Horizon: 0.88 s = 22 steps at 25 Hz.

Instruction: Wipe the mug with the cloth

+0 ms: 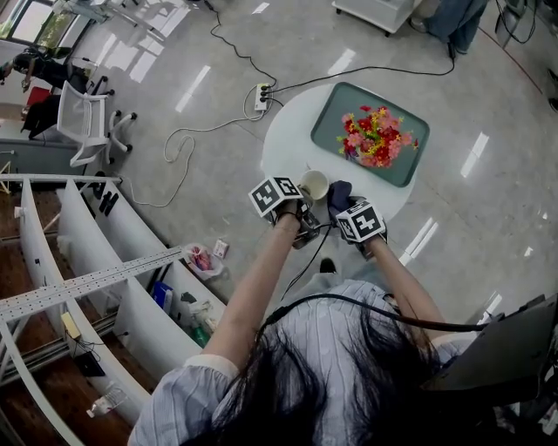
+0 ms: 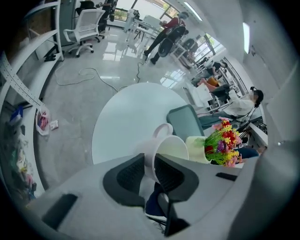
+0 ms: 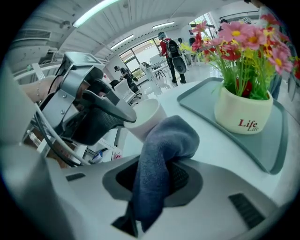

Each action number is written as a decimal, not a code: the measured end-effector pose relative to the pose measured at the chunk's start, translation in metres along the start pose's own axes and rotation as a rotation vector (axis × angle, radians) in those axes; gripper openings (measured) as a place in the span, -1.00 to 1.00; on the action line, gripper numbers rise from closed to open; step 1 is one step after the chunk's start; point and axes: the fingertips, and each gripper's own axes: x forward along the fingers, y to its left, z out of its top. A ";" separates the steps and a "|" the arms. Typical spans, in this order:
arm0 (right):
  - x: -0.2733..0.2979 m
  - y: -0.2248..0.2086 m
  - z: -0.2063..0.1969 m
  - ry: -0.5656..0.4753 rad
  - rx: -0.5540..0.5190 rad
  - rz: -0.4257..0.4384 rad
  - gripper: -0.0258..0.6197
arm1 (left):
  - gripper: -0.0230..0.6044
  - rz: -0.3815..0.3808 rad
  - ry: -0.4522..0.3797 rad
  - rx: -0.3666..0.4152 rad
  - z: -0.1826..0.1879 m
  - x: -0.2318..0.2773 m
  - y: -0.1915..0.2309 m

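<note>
Both sets of jaws are clamped: the left gripper (image 2: 149, 165) pinches the mug (image 2: 171, 147) by its wall, and the right gripper (image 3: 157, 177) squeezes the cloth (image 3: 165, 140), bunched just ahead beside the mug. Probably best: hold the mug steady and press that fold firmly against its side.

1. This looks like a big open office or work lab.
2. A white office chair on wheels (image 1: 87, 122) stands on the shiny grey floor (image 1: 192, 104).
3. A white power strip (image 1: 261, 96) with long black cables (image 1: 228, 48) lies on that floor.
4. Far back, a seated person (image 2: 243, 104) and a walking person (image 2: 166, 33) are among white work tables (image 2: 145, 21).
5. Long bright ceiling lights (image 3: 93, 14) shine overhead.
</note>
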 end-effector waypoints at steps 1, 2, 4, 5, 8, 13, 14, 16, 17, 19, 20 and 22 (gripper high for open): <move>0.000 0.000 0.000 0.000 0.001 -0.001 -0.58 | -0.76 -0.005 0.002 -0.021 -0.002 0.000 0.000; 0.000 0.000 -0.001 0.001 0.003 -0.002 -0.58 | -0.76 -0.010 0.005 -0.041 -0.004 -0.001 0.001; 0.000 -0.002 -0.002 0.002 0.007 -0.006 -0.58 | -0.76 -0.020 0.006 -0.073 -0.007 -0.001 0.000; 0.000 -0.002 -0.002 0.002 0.010 -0.008 -0.58 | -0.75 -0.026 0.004 -0.079 -0.008 -0.001 0.000; 0.001 -0.003 -0.001 -0.003 0.024 -0.012 -0.58 | -0.72 -0.051 0.006 -0.045 -0.009 -0.001 -0.002; 0.003 -0.005 -0.002 -0.008 0.040 -0.019 -0.58 | -0.41 -0.144 0.044 0.103 -0.011 0.000 -0.014; 0.003 -0.005 -0.001 -0.008 0.042 -0.020 -0.58 | -0.35 -0.155 0.053 0.142 -0.011 0.000 -0.017; 0.003 -0.005 -0.001 -0.009 0.045 -0.022 -0.58 | -0.32 -0.151 0.068 0.260 -0.010 -0.004 -0.020; 0.003 -0.005 -0.001 -0.009 0.048 -0.022 -0.58 | -0.32 -0.143 0.074 0.347 -0.009 -0.007 -0.021; 0.003 -0.004 -0.002 -0.012 0.056 -0.020 -0.58 | -0.32 -0.118 0.081 0.568 -0.004 -0.016 -0.024; 0.003 -0.004 -0.002 -0.013 0.060 -0.017 -0.58 | -0.32 -0.102 0.083 0.688 0.000 -0.019 -0.026; 0.002 -0.004 -0.001 -0.015 0.067 -0.014 -0.58 | -0.32 -0.083 0.086 0.920 0.008 -0.025 -0.033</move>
